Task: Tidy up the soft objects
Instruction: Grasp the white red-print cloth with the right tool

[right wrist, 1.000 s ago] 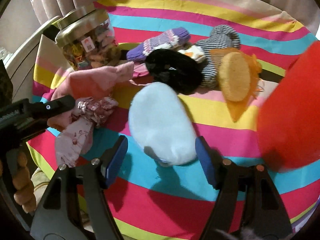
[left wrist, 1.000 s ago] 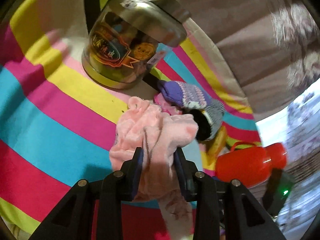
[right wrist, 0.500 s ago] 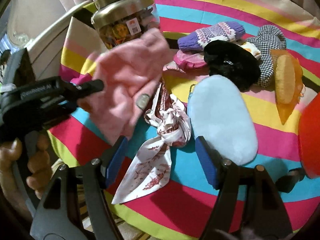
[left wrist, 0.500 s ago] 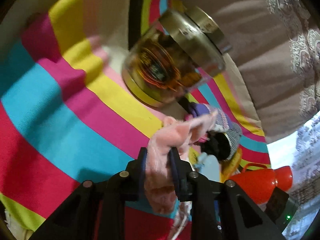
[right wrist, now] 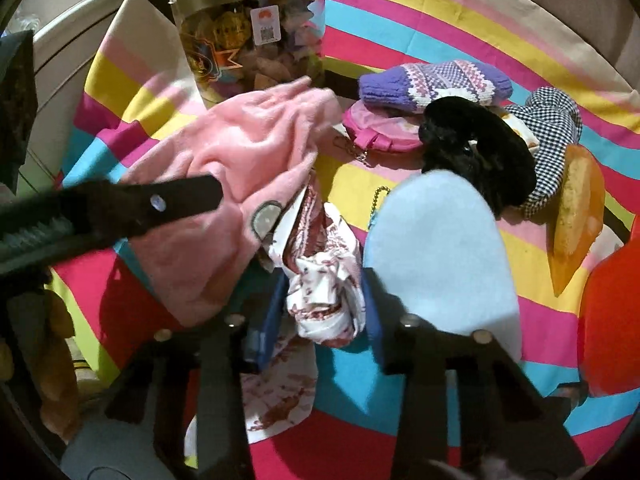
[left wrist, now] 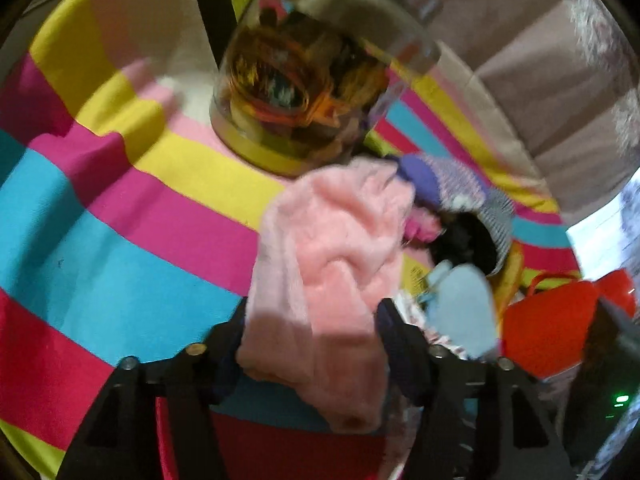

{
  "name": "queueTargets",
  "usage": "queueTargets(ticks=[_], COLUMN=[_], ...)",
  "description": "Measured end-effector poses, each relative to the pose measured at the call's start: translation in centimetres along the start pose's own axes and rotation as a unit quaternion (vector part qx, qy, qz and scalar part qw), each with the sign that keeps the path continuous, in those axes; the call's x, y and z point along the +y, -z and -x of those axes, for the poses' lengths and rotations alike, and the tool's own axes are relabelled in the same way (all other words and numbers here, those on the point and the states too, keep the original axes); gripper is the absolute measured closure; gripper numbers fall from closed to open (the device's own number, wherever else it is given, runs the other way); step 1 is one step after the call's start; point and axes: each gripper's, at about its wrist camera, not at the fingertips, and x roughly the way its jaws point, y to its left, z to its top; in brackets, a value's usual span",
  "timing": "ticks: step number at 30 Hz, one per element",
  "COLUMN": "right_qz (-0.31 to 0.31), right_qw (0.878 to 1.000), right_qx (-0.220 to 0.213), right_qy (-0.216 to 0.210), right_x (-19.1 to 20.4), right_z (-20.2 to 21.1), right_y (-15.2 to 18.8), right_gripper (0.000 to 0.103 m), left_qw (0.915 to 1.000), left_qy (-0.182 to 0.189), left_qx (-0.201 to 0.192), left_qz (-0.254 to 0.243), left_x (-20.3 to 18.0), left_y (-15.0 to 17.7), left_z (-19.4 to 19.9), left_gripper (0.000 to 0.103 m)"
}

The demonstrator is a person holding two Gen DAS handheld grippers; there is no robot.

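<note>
Soft things lie in a loose heap on the striped surface (right wrist: 420, 28), and two of them are being handled at once. The pink fleece cloth (left wrist: 332, 248) hangs between the fingers of the left claw (left wrist: 312, 320); its jaws have just been opening, and the cloth bulges out past them and sags down towards the stripes, so I judge it is being let go rather than gripped. Whether the pads press on it at all the blur does not let me say. In the right wrist view the same cloth (right wrist: 240, 168) drapes low beside the jar (right wrist: 248, 32), near the purple knitted mitten (right wrist: 436, 80) and the small pink pouch (right wrist: 380, 132).

The right claw (right wrist: 324, 300) has just been closing and now stands narrow around the white floral cloth (right wrist: 324, 280), with both blue pads tight against the bunched fabric. The pale blue oval pad (right wrist: 440, 256) lies just beside it, touching or nearly so, and the black fluffy piece (right wrist: 476, 152) sits behind that.

The step in hand looks like a changeover: one cloth set down, the next one taken. The next move probably calls for a clean lift of the floral cloth, whose tail trails under the claw and whose top runs under the pink fleece, so it could drag its neighbour along.
</note>
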Motion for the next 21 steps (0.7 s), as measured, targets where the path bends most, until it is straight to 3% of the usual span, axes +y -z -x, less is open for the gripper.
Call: queueTargets(ticks=[1,2,5,13,21], right_qz=[0.000,0.002,0.004,-0.026,-0.047], right_qw=[1.000,1.000,1.000,0.999,0.996], right_qx=[-0.001,-0.003,-0.010,-0.038,-0.071], right_qy=[-0.001,-0.004,-0.012,-0.030,-0.032], right_x=[0.1,0.2,0.4,-1.0,-1.8], right_z=[-0.1,-0.2,0.1,3.7,8.0], right_y=[0.0,0.1,0.4,1.7,3.4], right_gripper=[0.068,0.072,0.076,0.078,0.078], left_qw=[0.9999,0.9998,0.9996,0.9988,0.9962], left_qy=[-0.008,-0.005,-0.011,-0.008,0.006], left_qx=[-0.001,0.006,-0.005,-0.048,-0.084], left_qz=[-0.011,-0.020,-0.025,-0.010,-0.025], left_x=[-0.2,-0.5,-0.7,-0.2,-2.5], left_y=[0.0,0.1,0.2,0.2,1.7], left_z=[0.0,-0.3,0.4,3.7,7.6], left_gripper=[0.060,0.075,0.088,0.092,0.093])
